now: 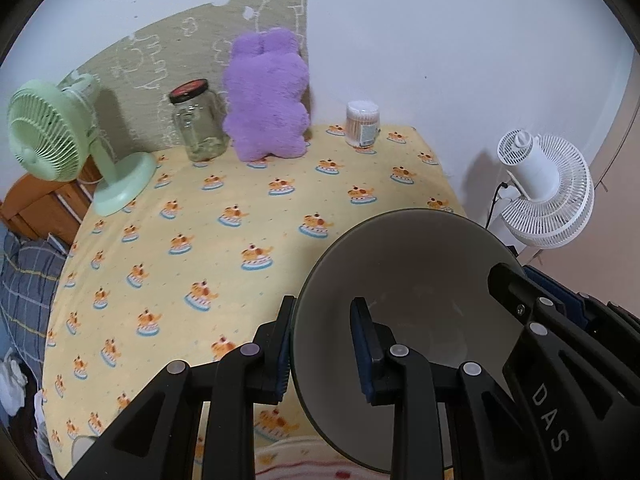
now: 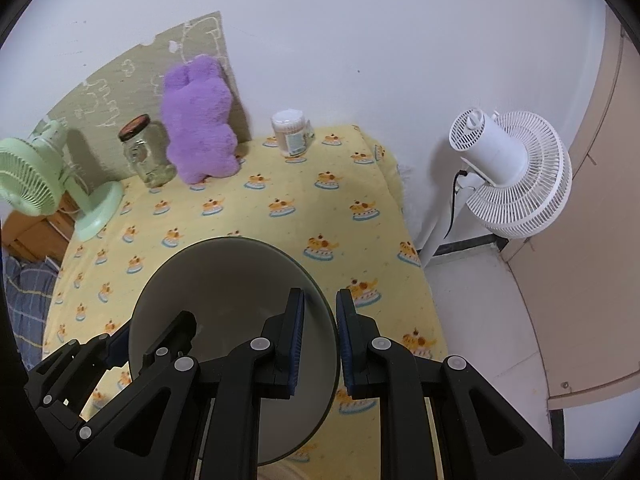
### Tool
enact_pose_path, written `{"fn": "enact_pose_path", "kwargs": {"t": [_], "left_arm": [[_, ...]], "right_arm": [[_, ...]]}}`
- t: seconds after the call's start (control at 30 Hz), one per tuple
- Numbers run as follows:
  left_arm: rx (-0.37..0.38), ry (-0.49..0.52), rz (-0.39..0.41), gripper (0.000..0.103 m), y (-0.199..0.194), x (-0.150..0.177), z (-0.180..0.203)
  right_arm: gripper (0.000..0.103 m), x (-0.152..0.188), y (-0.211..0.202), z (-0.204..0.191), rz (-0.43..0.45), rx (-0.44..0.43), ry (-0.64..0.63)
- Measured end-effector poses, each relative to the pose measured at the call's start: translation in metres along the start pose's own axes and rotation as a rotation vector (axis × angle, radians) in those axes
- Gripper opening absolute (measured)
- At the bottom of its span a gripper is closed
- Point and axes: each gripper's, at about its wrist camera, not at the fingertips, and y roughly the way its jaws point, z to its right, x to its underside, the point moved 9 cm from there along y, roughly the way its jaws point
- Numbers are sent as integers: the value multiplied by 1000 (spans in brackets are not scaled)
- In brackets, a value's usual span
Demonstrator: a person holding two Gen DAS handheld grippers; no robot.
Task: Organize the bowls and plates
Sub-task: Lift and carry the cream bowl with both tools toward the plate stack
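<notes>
Bowl (image 1: 404, 280) – qty 1. Grey, matte, pale inside w/ darker rim. Off the table, above its near right part, tilted, carried by both grippers at once on opposite sides of the rim.

Left gripper (image 1: 322, 350) – qty 1. Black frame, blue pads. Pinching bowl's left rim: one finger outside the wall, one inside. Seen also from right wrist cam, lower left.

Right gripper (image 2: 320, 344) – qty 1. Same build. Pinching bowl's right rim, wall sandwiched btwn pads, one finger in, one out. Its arm shows in left wrist cam at right, marked "DAS".

Table (image 1: 168, 208) – qty 1. Covered w/ yellow cloth, repeat print of orange animals on blue-white cakes.

Along back edge, left to right:
- Green fan (image 1: 44, 132) – qty 1, desk type, round base on cloth.
- Glass jar (image 1: 198, 124) – qty 1, black lid w/ red, upright, mostly empty, a little at the bottom.
- Purple plush (image 1: 266, 96) – qty 1, propped upright, just beside jar.
- Cotton swab tub (image 1: 362, 122) – qty 1, clear, upright, well apart from plush.

Wall panel (image 1: 160, 52) – qty 1, grey-beige w/ white line doodles, behind fan, jar, plush.

White fan (image 1: 548, 188) – qty 1, standing on floor right of table, black cord plugged in.

Plaid bedding (image 1: 24, 288) – blue-grey, left of table.
</notes>
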Motion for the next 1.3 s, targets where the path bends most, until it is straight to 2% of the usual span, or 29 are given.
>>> {"fn": "enact_pose_path", "kwargs": {"t": [0.4, 0.73, 1.13, 1.3], "left_arm": [[24, 9, 19, 25, -44, 22, -43], [22, 9, 37, 25, -75, 44, -92], [13, 13, 50, 25, -101, 78, -153], [16, 2, 33, 25, -101, 97, -178]], "right_arm": [[20, 23, -50, -41, 34, 17, -7], [20, 50, -84, -91, 51, 20, -12], [20, 84, -109, -150, 56, 14, -23], [20, 102, -113, -172, 49, 8, -27]]}}
